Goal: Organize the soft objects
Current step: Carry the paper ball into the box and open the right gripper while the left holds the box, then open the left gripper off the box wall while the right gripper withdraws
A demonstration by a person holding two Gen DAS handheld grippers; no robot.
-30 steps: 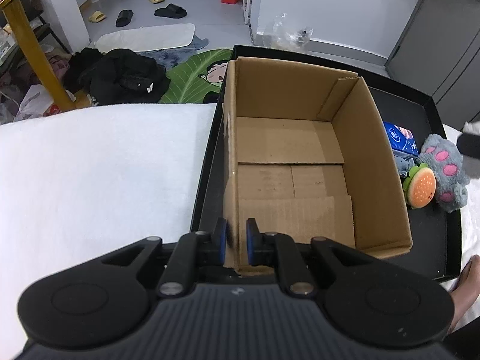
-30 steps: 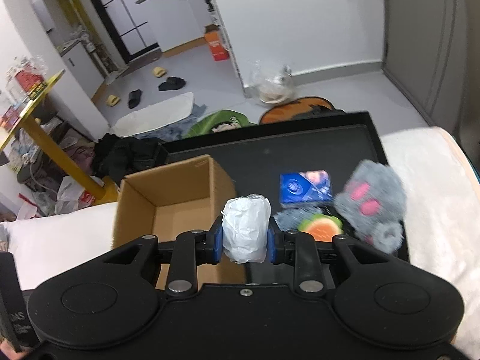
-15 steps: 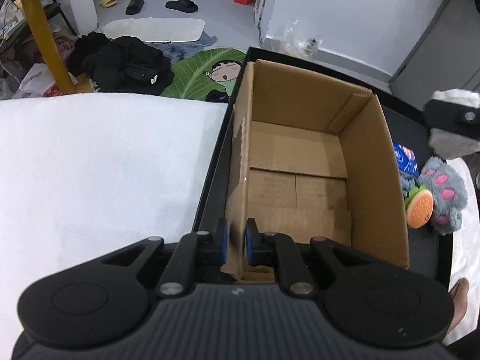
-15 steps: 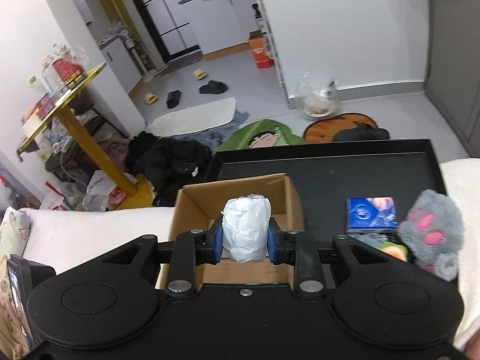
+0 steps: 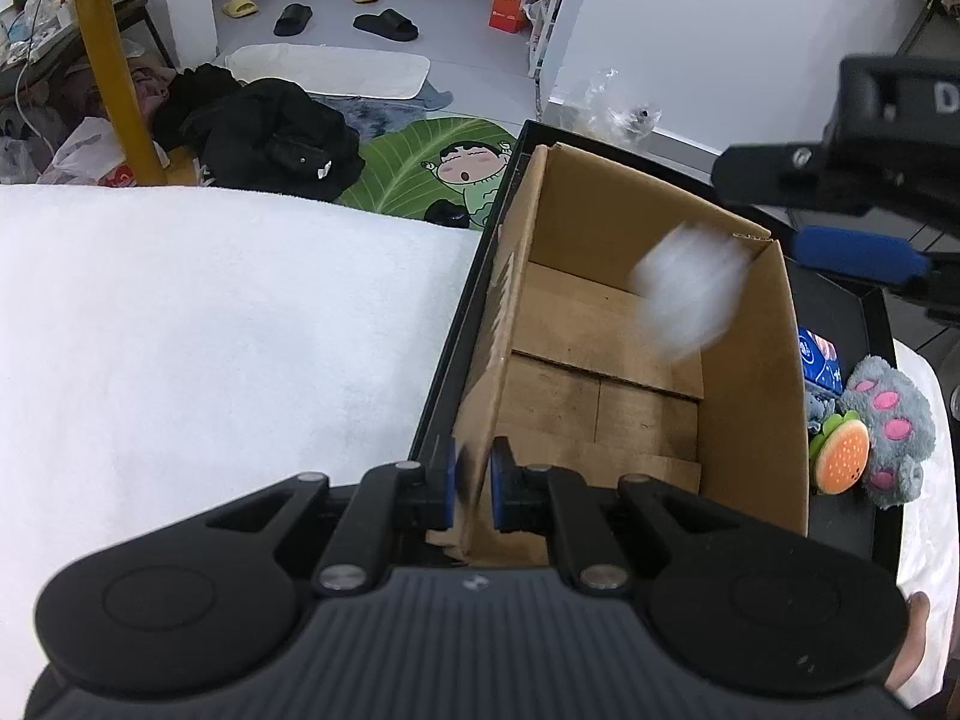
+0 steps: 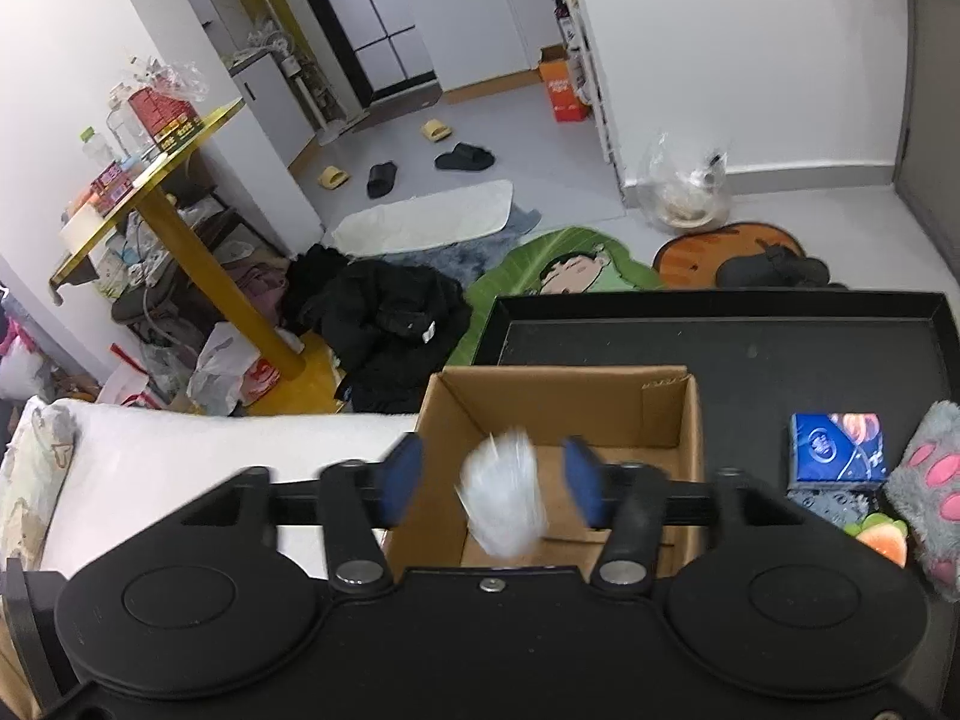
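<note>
An open cardboard box stands on a black tray. My left gripper is shut on the box's near left wall. Above the box my right gripper has its jaws opening, and its blue pads stand clear of a white soft bundle, which is blurred and falling into the box. To the right of the box lie a grey paw plush, a burger toy and a blue packet.
White towel covers the surface left of the tray. Beyond the edge, the floor holds black clothes, a green cartoon mat, slippers and a yellow table leg. A bare toe shows at the lower right.
My right gripper moved left over the box and its jaws spread apart, releasing the white bundle, which now drops inside. The left gripper keeps its hold on the box wall.
</note>
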